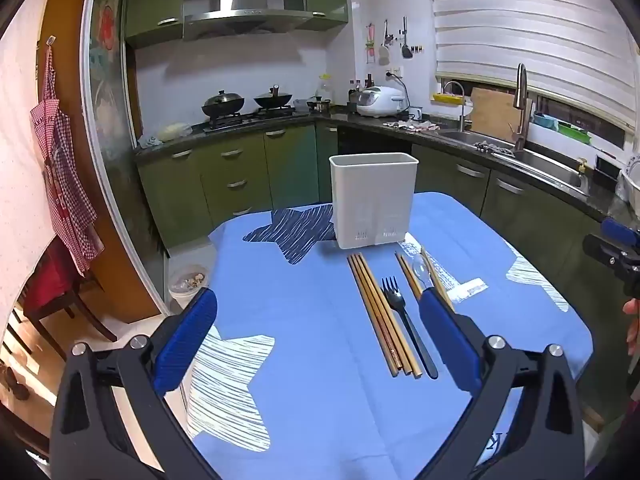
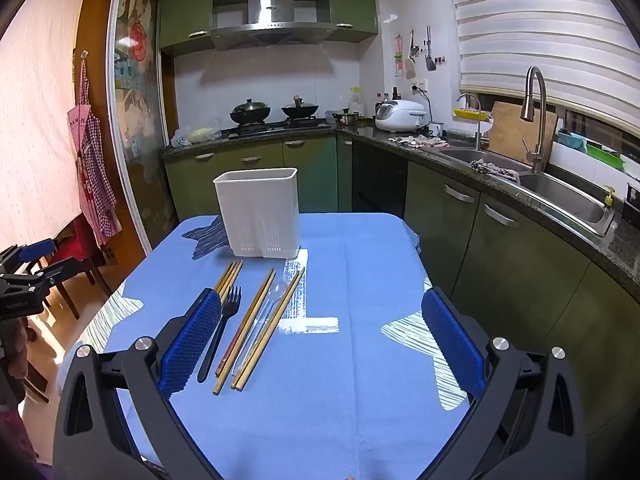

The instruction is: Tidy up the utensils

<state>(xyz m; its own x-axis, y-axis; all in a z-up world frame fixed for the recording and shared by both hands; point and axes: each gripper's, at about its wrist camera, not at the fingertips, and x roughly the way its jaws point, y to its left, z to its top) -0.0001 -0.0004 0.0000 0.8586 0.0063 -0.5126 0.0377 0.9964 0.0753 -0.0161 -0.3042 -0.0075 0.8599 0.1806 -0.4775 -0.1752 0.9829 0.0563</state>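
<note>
Nearest: left gripper (image 1: 316, 336), blue pads wide apart, holding nothing, poised above the near part of the table (image 1: 320, 420). Right gripper (image 2: 320, 340), likewise spread and empty, over the same blue cloth. Between them, on the cloth: one row of utensils, all lying flat with long axes running from near edge toward the far side, roughly parallel to both grippers' fingers. Left bundle of chopsticks (image 1: 378, 316), four or so sticks touching side by side. Black fork (image 1: 404, 320) just beside them, tines pointing away. Clear spoon (image 2: 266, 312), bowl at the far end, flanked by further chopsticks (image 2: 248, 320) on both sides. In the left wrist view the row sits ahead and toward the right pad; in the right wrist view it sits by the left pad, which partly hides the bundle. Neither gripper looks clearly nearer; either would, in my judgement, need a sideways shift to straddle an item. Farther: white holder (image 1: 374, 200), upright, open-topped, just beyond the utensils' far tips, apparently empty. Beyond: kitchen counter (image 1: 420, 128).
</note>
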